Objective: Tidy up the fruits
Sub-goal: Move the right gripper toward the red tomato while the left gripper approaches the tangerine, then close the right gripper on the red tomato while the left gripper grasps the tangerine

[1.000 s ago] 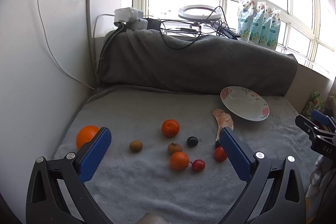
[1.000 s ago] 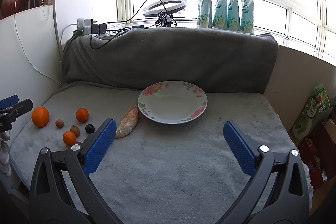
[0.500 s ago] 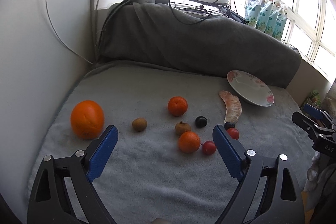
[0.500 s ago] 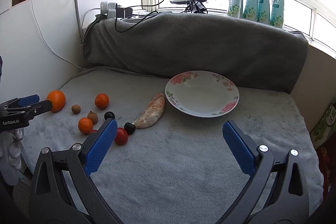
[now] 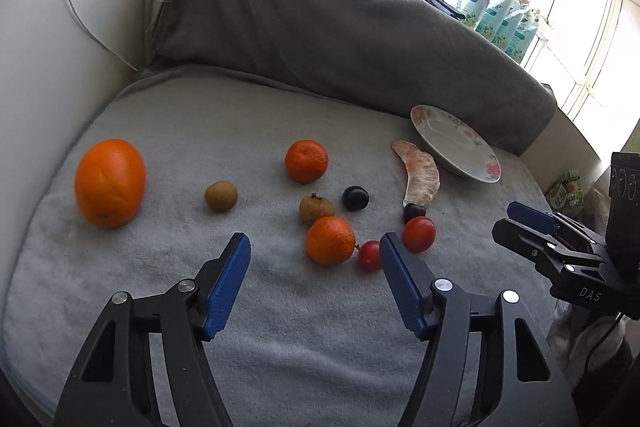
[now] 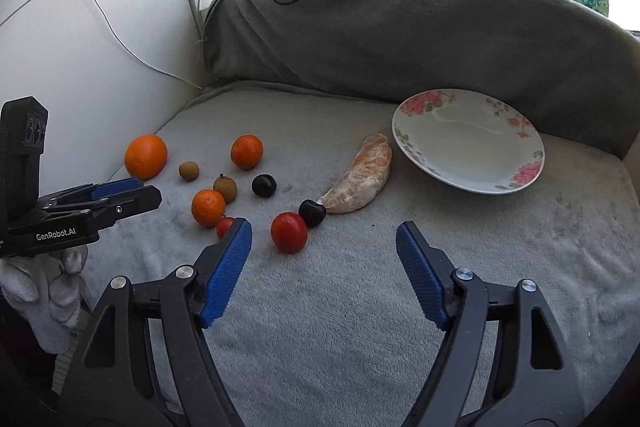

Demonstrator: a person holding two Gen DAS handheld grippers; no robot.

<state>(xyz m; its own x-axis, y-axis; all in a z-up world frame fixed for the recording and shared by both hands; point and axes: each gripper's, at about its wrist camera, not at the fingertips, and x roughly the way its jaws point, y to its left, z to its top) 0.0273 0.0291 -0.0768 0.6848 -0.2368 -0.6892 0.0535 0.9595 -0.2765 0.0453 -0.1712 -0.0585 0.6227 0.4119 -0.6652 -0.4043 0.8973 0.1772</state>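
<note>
Fruits are all loose on the grey blanket (image 6: 360, 307), none on the floral plate (image 6: 468, 143) yet. Left gripper (image 5: 314, 255) and right gripper (image 6: 324, 239) have both just been narrowing, nothing between the jaws. Risk: the cherry tomato (image 6: 289, 231) looks round and slick, so an off-centre pinch could squirt it away.

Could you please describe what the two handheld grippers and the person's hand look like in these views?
Both the left gripper and the right gripper have black skeletal frames with cut-outs, silver rivets and ribbed blue pads. White lettering marks their sides, GenRobot.AI on the left and DAS on the right. The hand under the left gripper wears a white knit glove.
</note>
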